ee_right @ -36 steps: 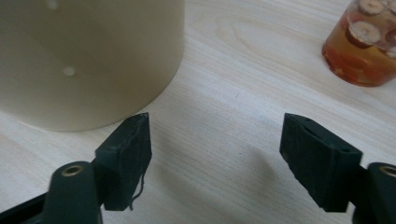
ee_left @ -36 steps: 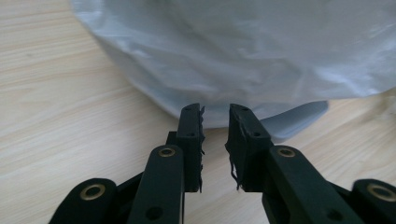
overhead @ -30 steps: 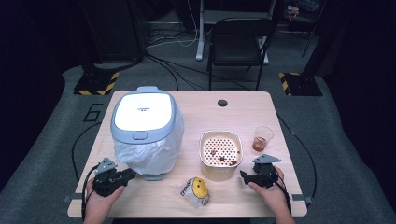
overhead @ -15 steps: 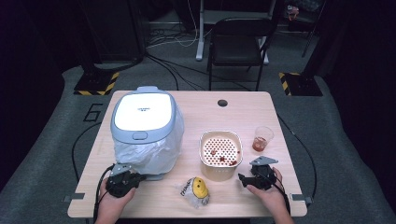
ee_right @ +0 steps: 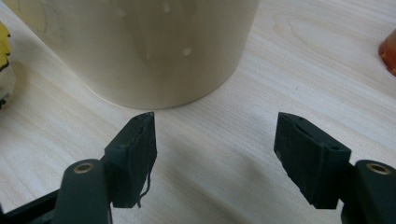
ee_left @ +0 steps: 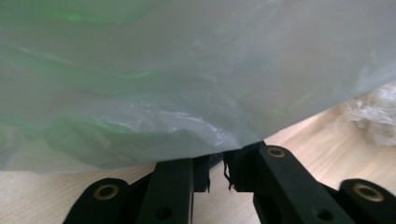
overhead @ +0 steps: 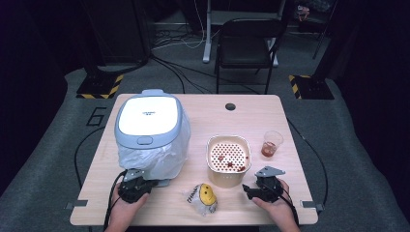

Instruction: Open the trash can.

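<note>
As the left gripper (overhead: 136, 185) slid in against the bin's plastic liner (ee_left: 187, 93), its jaws, nearly together, just reopened slightly; grasp looks imminent

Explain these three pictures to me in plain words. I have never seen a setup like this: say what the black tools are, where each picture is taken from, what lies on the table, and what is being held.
A person sits at a light wooden table and holds a black two-jaw gripper in each hand, like handheld tongs. One picture looks down from above. The other two come from small cameras riding on each gripper, looking along its jaws.

On the table stand a grey bin with a white lid, lined with a thin translucent plastic bag, a cream perforated basket with reddish bits inside, a clear plastic cup of reddish contents, and a crumpled wrapper with a yellow item.

The left gripper sits at the bag's lower edge; its jaws are nearly together and have just been moving. Whether they pinch the bag is unclear. The right gripper is open on bare wood before the basket.
</note>
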`<control>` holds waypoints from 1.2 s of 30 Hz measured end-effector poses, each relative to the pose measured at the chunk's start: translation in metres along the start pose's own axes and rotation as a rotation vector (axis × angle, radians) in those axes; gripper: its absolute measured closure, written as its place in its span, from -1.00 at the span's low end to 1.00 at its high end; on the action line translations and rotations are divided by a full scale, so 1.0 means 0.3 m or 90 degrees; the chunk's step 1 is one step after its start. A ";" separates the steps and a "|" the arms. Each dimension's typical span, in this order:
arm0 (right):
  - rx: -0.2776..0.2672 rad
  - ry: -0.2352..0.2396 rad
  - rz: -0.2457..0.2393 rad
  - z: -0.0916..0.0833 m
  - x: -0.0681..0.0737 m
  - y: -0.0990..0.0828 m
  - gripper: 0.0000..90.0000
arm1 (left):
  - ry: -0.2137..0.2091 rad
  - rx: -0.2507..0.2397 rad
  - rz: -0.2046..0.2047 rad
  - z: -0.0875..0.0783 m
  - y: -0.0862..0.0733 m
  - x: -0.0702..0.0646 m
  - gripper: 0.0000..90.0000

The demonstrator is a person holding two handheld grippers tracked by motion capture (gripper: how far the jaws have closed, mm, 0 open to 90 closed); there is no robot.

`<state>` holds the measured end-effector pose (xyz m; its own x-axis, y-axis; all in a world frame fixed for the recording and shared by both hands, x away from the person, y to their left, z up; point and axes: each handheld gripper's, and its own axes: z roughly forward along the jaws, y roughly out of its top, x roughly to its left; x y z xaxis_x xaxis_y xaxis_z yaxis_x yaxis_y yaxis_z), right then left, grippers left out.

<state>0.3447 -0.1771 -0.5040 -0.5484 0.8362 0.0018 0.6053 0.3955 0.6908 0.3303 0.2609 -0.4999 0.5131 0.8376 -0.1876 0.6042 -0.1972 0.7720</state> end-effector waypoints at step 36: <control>-0.026 0.022 0.001 -0.023 0.018 0.007 -0.36 | 0.017 -0.002 0.055 0.026 -0.030 -0.006 0.99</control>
<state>0.3390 -0.1743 -0.4977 -0.5668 0.8234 0.0272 0.5827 0.3773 0.7198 0.3288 0.2572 -0.5113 0.5464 0.8311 -0.1034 0.5565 -0.2680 0.7865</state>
